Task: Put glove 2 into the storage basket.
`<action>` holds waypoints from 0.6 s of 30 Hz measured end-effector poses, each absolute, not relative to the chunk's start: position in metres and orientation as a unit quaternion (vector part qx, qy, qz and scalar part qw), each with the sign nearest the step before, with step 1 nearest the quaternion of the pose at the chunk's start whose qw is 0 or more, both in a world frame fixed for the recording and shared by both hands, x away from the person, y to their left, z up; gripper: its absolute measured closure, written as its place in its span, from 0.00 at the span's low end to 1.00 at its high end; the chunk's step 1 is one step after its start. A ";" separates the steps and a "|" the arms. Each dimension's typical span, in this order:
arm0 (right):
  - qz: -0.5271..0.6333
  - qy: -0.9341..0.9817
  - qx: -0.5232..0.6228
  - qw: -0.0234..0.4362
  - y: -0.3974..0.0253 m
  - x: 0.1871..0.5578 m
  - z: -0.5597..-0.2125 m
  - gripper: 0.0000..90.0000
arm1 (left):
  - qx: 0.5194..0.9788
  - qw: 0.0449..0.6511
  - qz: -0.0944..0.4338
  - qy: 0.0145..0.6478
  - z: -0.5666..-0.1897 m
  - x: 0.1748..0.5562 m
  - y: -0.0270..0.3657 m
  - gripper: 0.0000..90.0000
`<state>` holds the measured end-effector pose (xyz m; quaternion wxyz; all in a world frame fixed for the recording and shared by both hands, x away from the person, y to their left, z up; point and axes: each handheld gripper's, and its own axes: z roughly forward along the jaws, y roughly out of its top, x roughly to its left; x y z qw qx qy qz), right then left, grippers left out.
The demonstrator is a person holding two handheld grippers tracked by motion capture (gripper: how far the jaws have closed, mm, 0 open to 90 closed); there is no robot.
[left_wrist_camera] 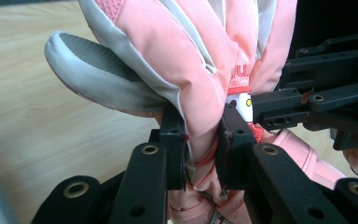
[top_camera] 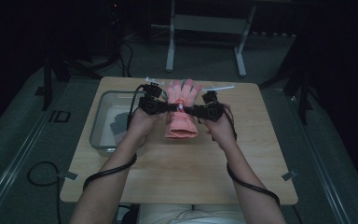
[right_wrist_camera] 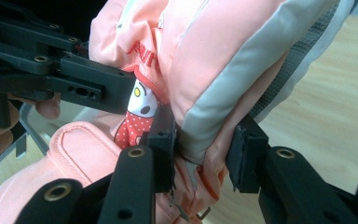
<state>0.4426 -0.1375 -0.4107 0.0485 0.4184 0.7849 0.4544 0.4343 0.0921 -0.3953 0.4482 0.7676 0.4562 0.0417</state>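
Both black two-jaw grippers, left [top_camera: 170, 106] and right [top_camera: 189, 108], clamp the padded pink-and-grey winter glove [top_camera: 182, 112] at its narrow wrist from opposite sides, apparently steadying it above the pale wooden table [top_camera: 256, 154].

The pink glove [top_camera: 181, 112] with grey finger trim lies mid-table, fingers pointing far, its middle bunched, cuff near.
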 end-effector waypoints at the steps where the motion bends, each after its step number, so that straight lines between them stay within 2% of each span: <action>1: 0.456 0.785 0.416 0.049 -0.134 0.443 -0.408 0.73 | 0.766 0.449 0.046 0.458 -0.393 0.434 0.096 0.83; 18: 0.456 0.808 0.370 0.037 -0.055 0.457 -0.387 0.73 | 0.739 0.445 0.086 0.498 -0.375 0.421 0.168 0.83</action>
